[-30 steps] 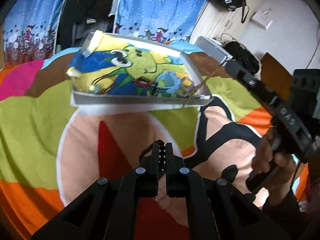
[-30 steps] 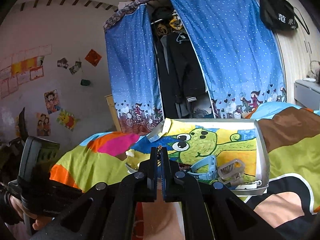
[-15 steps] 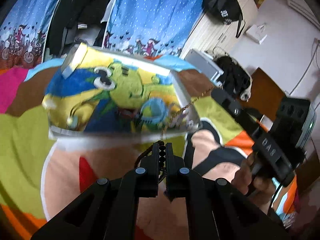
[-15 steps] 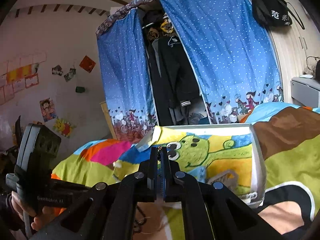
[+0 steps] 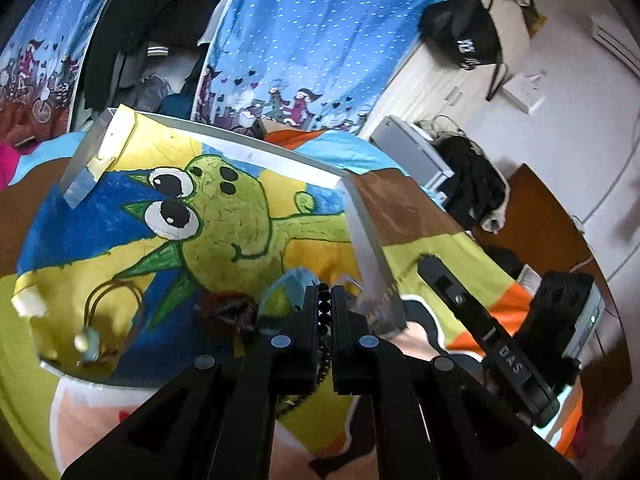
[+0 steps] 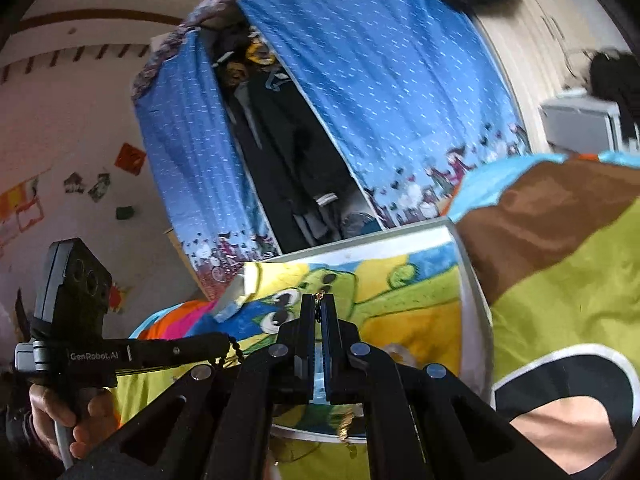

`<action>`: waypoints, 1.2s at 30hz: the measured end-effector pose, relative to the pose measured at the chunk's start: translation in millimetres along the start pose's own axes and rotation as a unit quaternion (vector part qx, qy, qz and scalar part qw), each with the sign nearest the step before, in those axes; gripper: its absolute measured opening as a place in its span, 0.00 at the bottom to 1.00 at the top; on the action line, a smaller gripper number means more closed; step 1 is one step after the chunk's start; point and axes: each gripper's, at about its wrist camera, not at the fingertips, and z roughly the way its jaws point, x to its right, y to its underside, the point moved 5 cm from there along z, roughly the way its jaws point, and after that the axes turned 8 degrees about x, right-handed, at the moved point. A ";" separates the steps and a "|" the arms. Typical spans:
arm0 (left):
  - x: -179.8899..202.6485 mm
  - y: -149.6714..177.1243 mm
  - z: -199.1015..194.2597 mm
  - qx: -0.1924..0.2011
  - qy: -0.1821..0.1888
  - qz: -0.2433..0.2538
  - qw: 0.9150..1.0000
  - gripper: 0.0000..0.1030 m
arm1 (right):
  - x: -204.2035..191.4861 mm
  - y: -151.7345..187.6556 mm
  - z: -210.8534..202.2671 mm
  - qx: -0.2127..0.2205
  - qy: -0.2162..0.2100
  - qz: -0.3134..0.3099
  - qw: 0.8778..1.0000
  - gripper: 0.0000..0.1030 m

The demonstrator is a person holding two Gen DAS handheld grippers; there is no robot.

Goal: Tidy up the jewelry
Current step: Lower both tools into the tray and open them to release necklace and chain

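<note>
A white-walled tray [image 5: 362,236] lined with a green cartoon picture lies on the bright bedspread. My left gripper [image 5: 325,292] is shut on a black bead bracelet [image 5: 324,306], held above the tray's near right corner. In the tray lie a gold hair tie with a bead [image 5: 96,320], a dark red scrunchie [image 5: 228,312] and a light blue piece [image 5: 296,284]. My right gripper [image 6: 319,300] is shut on a thin gold chain [image 6: 346,424], whose end dangles below the fingers in front of the tray [image 6: 474,288]. The black beads [image 6: 236,350] hang from the left gripper at the left.
The multicoloured bedspread [image 5: 440,248] spreads around the tray. Blue dotted curtains [image 6: 380,80] and hanging dark clothes stand behind it. A wooden cabinet with a black bag [image 5: 468,36] is at the right. A hand [image 6: 60,412] holds the left gripper's handle.
Both grippers have come closer to the tray, each still holding its piece. The left one now hangs over the tray's near right corner; the right one has tilted.
</note>
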 end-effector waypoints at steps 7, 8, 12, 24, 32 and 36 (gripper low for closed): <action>-30.1 -13.9 28.6 0.012 -0.047 -0.029 0.998 0.03 | 26.9 -14.7 12.1 0.022 0.019 0.029 0.999 0.03; -34.3 -14.6 30.6 0.013 -0.053 -0.033 0.998 0.03 | 29.1 -16.7 13.6 0.025 0.020 0.032 0.999 0.03; -48.3 -14.8 35.3 0.019 -0.075 -0.043 0.996 0.03 | 38.1 -16.0 24.1 0.027 0.029 0.039 0.998 0.03; -57.4 -0.5 38.7 0.004 -0.121 -0.030 0.992 0.05 | 43.7 5.0 37.9 -0.061 0.057 0.032 0.996 0.40; -61.0 1.9 14.7 0.022 -0.152 -0.038 0.987 0.52 | 30.7 8.2 19.9 -0.069 0.063 0.018 0.995 0.51; -53.3 7.0 -5.9 0.038 -0.176 -0.012 0.984 0.55 | 20.3 8.1 4.0 -0.056 0.075 -0.009 0.996 0.66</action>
